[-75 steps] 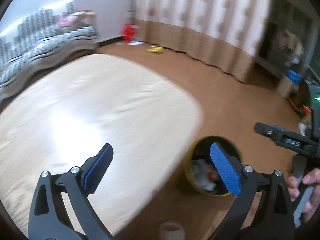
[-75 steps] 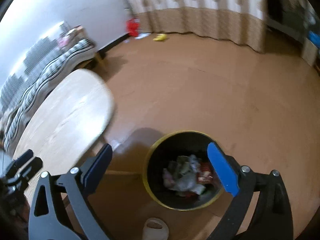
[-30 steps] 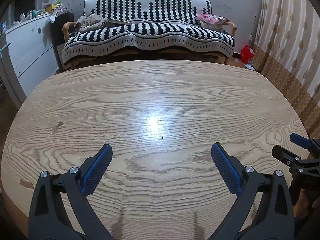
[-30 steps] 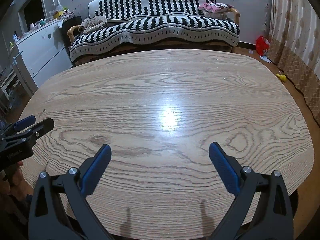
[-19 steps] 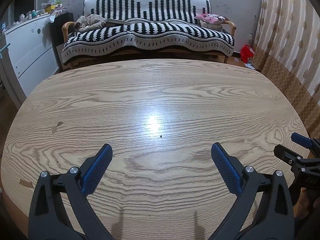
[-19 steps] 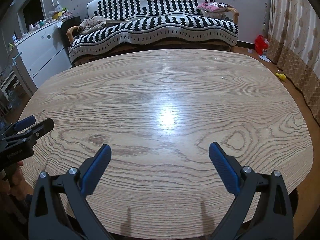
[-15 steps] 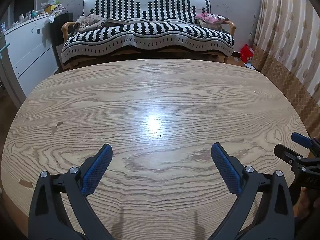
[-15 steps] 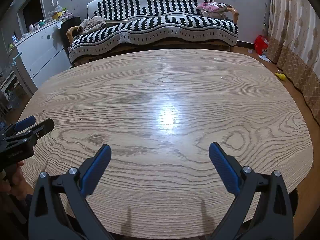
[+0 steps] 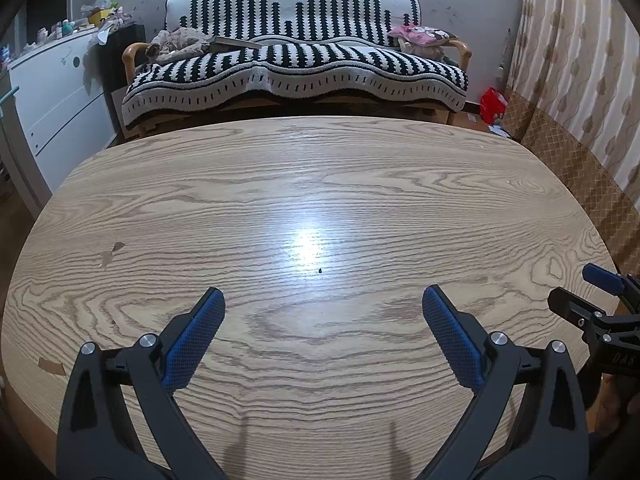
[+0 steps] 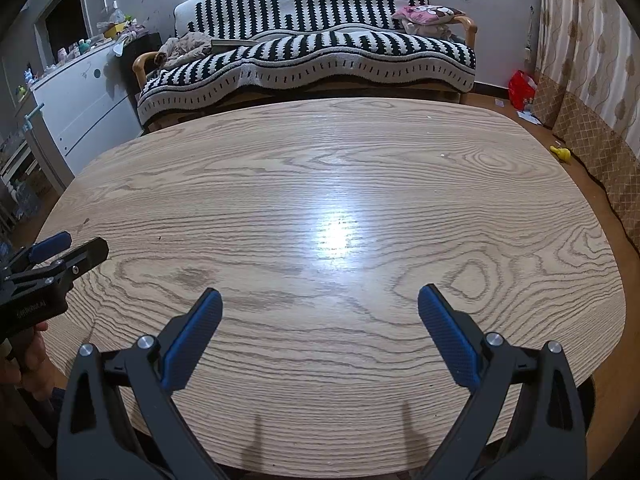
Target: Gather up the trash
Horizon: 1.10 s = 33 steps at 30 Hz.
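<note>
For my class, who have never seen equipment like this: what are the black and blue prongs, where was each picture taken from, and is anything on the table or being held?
The prongs are hand-held grippers; a person carries one in each hand. Each picture comes from a wide-angle camera on a gripper, looking forward between its jaws. One view shows the left gripper, with the right one at its edge; the other shows the right gripper, with the left one and a hand at its edge. Both stand open and hold nothing. Below them is an oval wooden table with only a tiny dark speck on it. Behind stands a striped sofa.
</note>
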Tool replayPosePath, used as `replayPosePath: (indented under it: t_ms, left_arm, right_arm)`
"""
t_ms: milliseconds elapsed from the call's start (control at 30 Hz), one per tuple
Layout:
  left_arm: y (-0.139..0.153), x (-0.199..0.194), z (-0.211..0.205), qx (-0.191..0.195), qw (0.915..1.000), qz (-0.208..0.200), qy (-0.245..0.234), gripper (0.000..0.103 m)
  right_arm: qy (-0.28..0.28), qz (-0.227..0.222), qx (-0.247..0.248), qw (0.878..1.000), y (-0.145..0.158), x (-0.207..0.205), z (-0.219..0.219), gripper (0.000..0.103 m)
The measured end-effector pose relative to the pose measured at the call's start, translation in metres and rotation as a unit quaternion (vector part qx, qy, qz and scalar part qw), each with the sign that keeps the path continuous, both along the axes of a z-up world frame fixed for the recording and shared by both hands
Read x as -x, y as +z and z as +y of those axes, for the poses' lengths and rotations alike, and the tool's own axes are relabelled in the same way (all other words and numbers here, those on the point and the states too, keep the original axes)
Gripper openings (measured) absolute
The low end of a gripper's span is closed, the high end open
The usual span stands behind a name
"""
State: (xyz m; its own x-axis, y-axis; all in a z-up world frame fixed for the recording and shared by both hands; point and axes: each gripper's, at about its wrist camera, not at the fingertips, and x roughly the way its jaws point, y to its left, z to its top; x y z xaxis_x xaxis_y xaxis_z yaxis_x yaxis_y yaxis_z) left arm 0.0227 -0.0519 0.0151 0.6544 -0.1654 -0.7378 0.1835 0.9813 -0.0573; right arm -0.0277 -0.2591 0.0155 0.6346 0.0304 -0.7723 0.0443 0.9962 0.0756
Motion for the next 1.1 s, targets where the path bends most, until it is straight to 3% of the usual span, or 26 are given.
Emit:
replayPosePath:
  t_ms: [1100]
  left_arm:
    - [-0.001, 0.0007, -0.0003, -0.009, 1.0, 0.002, -0.001, 0.096]
  right_arm:
    - [0.003, 0.0, 0.003, 1.0, -0.0013, 0.0017, -0.0004, 0.095]
